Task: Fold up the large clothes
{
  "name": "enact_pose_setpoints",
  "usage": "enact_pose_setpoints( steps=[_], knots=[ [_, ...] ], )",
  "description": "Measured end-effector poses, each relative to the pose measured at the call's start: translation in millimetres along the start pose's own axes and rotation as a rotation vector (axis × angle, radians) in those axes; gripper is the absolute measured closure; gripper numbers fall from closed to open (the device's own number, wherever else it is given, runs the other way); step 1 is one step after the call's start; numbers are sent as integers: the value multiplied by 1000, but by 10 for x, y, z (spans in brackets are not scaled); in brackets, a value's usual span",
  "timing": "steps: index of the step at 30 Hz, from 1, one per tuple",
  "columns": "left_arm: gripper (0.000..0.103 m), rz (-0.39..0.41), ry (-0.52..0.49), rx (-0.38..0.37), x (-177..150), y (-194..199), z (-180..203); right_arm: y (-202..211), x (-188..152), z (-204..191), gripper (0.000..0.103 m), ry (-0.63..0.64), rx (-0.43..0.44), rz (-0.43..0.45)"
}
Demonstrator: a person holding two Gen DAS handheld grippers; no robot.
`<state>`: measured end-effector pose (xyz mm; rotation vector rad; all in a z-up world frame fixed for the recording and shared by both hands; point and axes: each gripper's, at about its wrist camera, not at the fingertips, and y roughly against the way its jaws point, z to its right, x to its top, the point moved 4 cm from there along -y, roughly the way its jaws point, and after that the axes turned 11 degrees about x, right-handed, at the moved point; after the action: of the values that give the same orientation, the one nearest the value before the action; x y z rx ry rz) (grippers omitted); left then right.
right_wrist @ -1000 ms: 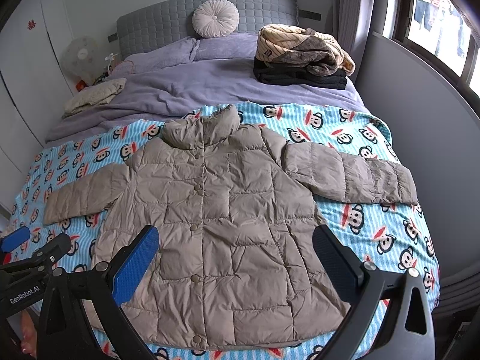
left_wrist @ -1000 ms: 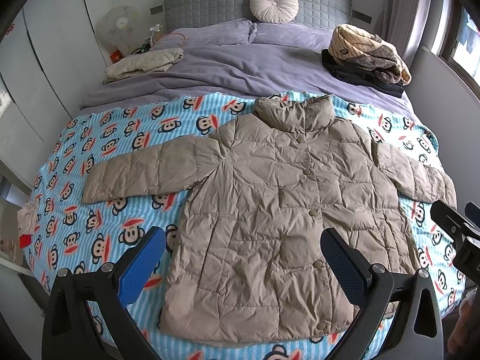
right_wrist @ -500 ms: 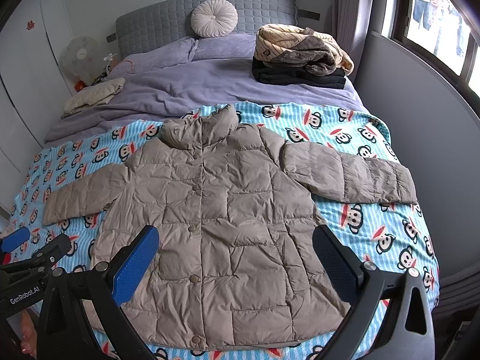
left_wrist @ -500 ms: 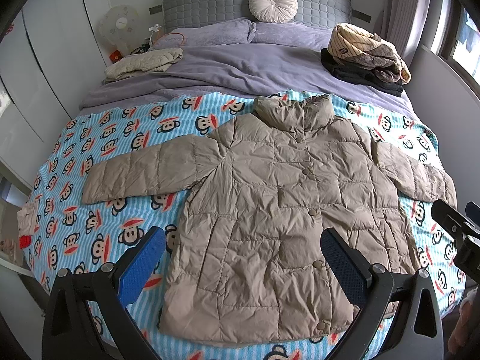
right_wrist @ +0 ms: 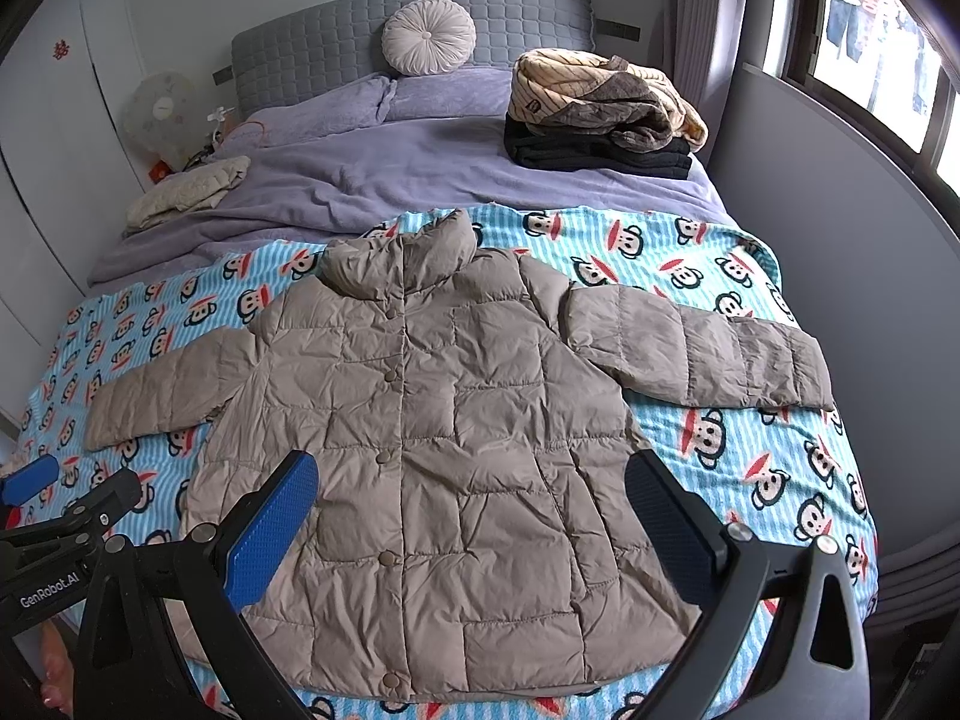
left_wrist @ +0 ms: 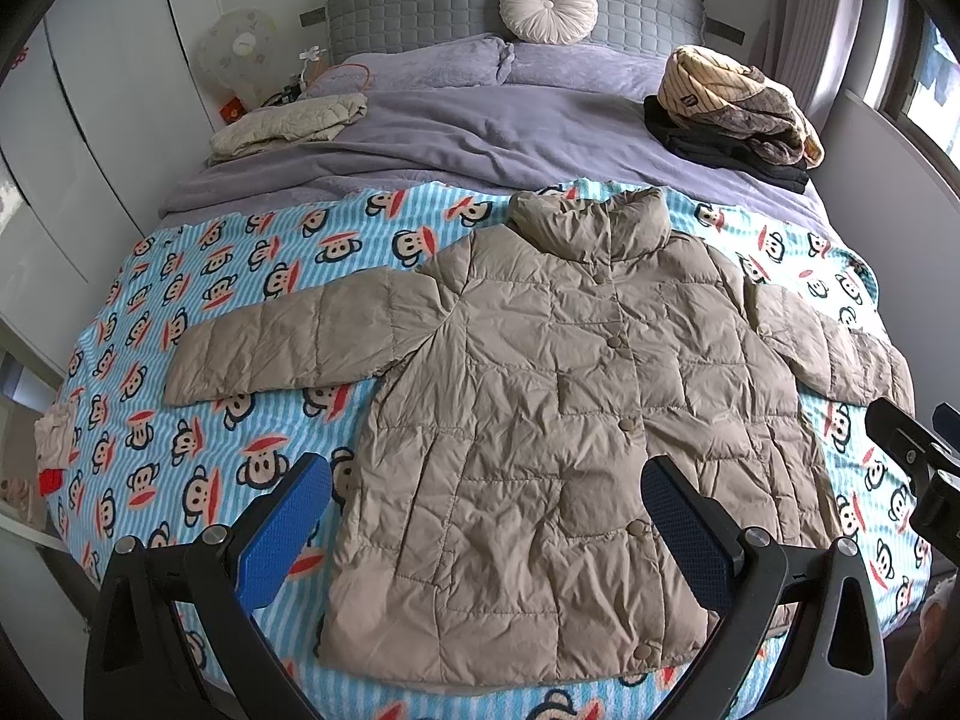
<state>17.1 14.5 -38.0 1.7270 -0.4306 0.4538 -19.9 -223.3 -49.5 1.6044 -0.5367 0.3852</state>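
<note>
Both grippers, left (left_wrist: 486,516) and right (right_wrist: 471,510), have black angular frames, silver screws and blue textured pads (left_wrist: 282,531). White "GenRobot.AI" lettering (right_wrist: 49,592) marks the left one.

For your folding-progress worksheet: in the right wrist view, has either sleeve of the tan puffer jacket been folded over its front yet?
No. Both sleeves of the puffer jacket lie stretched out sideways on the monkey-print blanket.

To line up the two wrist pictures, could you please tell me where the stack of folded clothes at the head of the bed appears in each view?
Left wrist view: the stack of folded clothes sits upper right, beyond the jacket.
Right wrist view: the stack sits upper centre-right, near the window wall.
Shared landmark: the round cushion against the headboard, left of the stack in both.
</note>
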Motion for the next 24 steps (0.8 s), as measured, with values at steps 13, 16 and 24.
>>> enact_pose_setpoints(
  steps=[13,16,24],
  knots=[
    [0,0,1,-1,-4,-23,-5,-3,1,-7,1,1,0,0],
    [0,0,-3,4,-3,-23,-5,-10,3,2,1,0,-1,-1],
    [0,0,-3,5,-11,-26,-16,-14,-2,-13,1,2,-2,-3]
  ],
)
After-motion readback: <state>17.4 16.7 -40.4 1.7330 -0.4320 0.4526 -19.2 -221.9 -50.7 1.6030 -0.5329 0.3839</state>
